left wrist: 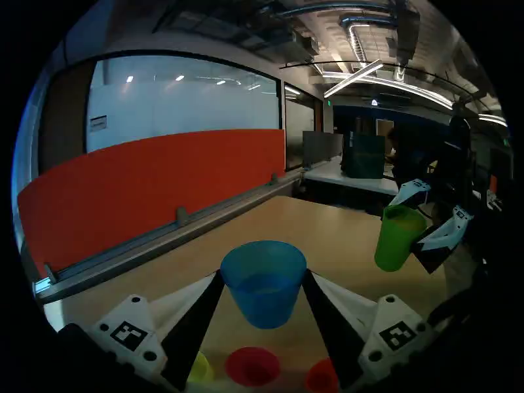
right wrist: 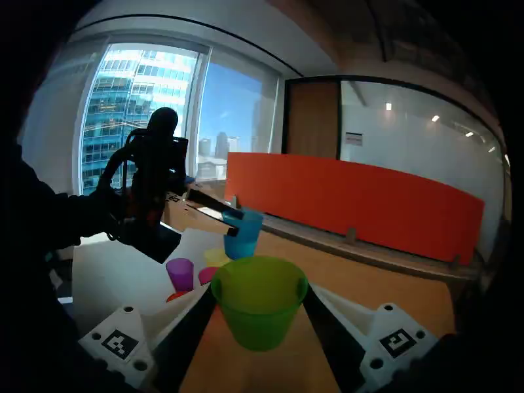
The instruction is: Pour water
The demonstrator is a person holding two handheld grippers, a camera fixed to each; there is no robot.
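left gripper view: my left gripper [left wrist: 263, 281] had its tongs narrowed onto one blue plastic cup [left wrist: 263, 304], both fingers pressing its sides, the cup upright above the wooden table [left wrist: 327, 229]. a paler band showed through the cup's wall, but i could not tell whether it was water. i counted two black-and-white square markers, one on each finger; they carried no letters. under the cup three small cups sat on the table: one yellow [left wrist: 200, 371], one pinkish red [left wrist: 252, 365], one orange-red [left wrist: 322, 376]. to the right, the right gripper [left wrist: 417, 219] gripped one green cup [left wrist: 396, 239], tilted a little, well apart from the blue one. an orange partition panel [left wrist: 157, 177] ran along the table's far edge. one small notice [left wrist: 98, 123] hung on the glass wall above it, too small to read.

right gripper view: my right gripper [right wrist: 260, 288] had its tongs closed on the green cup [right wrist: 259, 324], upright, both fingers against it. again two markers, no writing. farther off, the left gripper [right wrist: 237, 223] pinched the blue cup [right wrist: 243, 241], with a gloved hand [right wrist: 111, 211] behind it. below the blue cup i counted four small cups: one purple [right wrist: 180, 273], one yellow [right wrist: 216, 257], one pink [right wrist: 208, 274], one red [right wrist: 175, 296]. one notice [right wrist: 353, 139] on the glass was unreadable.
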